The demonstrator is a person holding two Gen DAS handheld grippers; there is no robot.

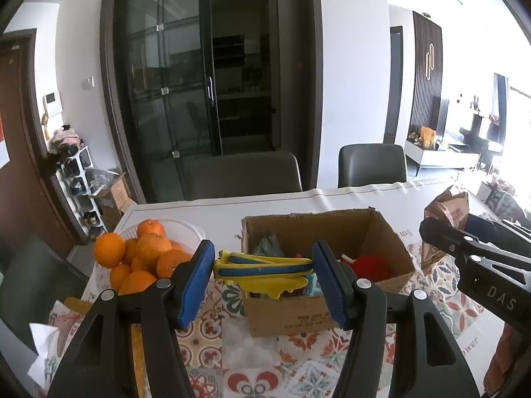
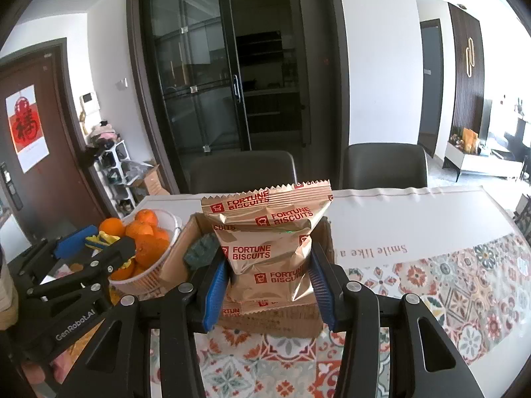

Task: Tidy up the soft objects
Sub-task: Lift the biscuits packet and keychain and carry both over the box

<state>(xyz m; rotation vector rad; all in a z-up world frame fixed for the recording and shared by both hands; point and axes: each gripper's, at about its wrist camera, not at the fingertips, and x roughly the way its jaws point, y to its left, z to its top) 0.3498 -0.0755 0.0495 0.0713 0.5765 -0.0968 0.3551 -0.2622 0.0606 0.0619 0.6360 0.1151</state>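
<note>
both tongs grip items above cardboard box [image 1: 332,229].

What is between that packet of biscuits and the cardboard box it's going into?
Nothing visible. The right gripper holds the biscuit packet just in front of the cardboard box, whose top is open. The left gripper with its yellow and blue item is at the box's near left corner, off to the side.
</note>
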